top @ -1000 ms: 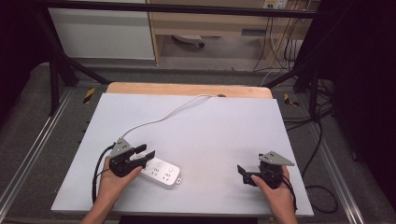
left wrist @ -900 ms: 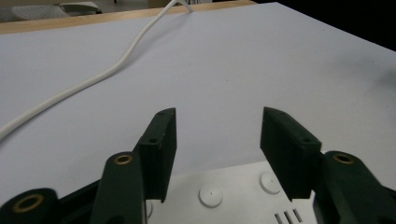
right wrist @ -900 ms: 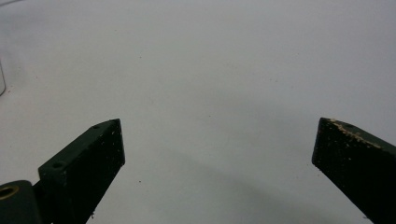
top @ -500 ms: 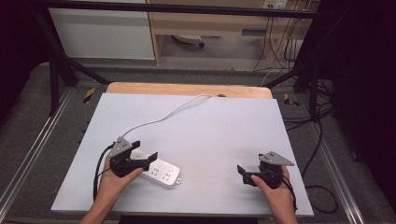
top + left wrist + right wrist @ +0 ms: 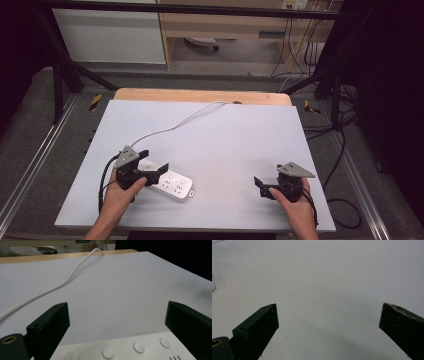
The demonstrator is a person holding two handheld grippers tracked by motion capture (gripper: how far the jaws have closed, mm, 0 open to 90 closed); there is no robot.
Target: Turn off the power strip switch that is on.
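A white power strip [image 5: 173,184] lies flat at the front left of the table, and its white cable [image 5: 170,127] curls away to the far edge. My left gripper [image 5: 156,161] straddles the strip's left end. Its jaws have just been opening and now stand wide. In the left gripper view the strip [image 5: 130,348] sits low between the jaws of the left gripper [image 5: 117,315], with neither pad pressing on it. My right gripper [image 5: 261,187] rests at the front right, open, well apart from the strip. Bare table shows between the jaws of the right gripper [image 5: 329,315].
The pale grey tabletop [image 5: 235,140] has a wooden strip [image 5: 200,95] along its far edge, where the cable drops off. Black frame bars and loose cables [image 5: 345,130] run along the floor at the right of the table.
The left gripper's jaws have spread much wider around the end of the power strip. Both hands have stayed where they were, and the strip has not moved.
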